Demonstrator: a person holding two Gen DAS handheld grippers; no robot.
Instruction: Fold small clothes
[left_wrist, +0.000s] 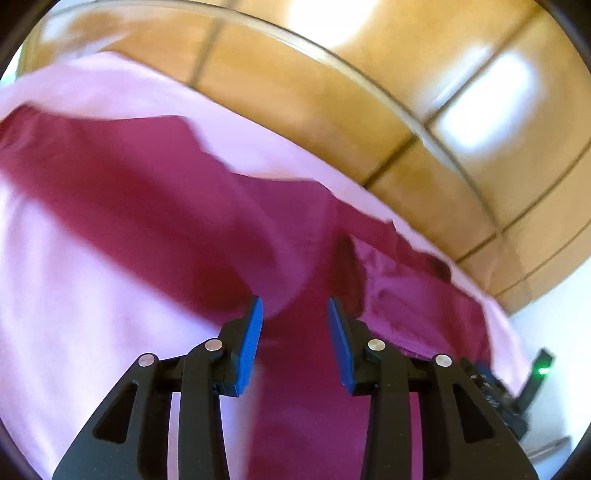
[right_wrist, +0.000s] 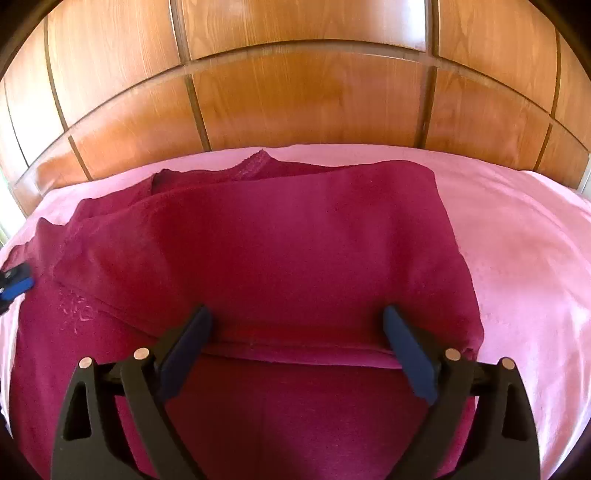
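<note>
A dark magenta garment (right_wrist: 295, 240) lies spread on a pink bedsheet (right_wrist: 517, 258), with one layer folded over and its hem running across near my right gripper. My right gripper (right_wrist: 297, 325) hangs just above that hem, its jaws wide open and nothing between them. In the blurred left wrist view the same garment (left_wrist: 166, 206) stretches across the sheet. My left gripper (left_wrist: 295, 317) is open above it, and only cloth further down shows in the gap between its blue pads (left_wrist: 251, 339). The left gripper's blue pad (right_wrist: 16, 286) also shows at the far left edge of the right wrist view.
A wooden panelled headboard (right_wrist: 295, 99) rises right behind the bed. Bare pink sheet (left_wrist: 74, 314) lies on both sides of the garment. A black device with a green light (left_wrist: 535, 373) sits at the right edge of the left wrist view.
</note>
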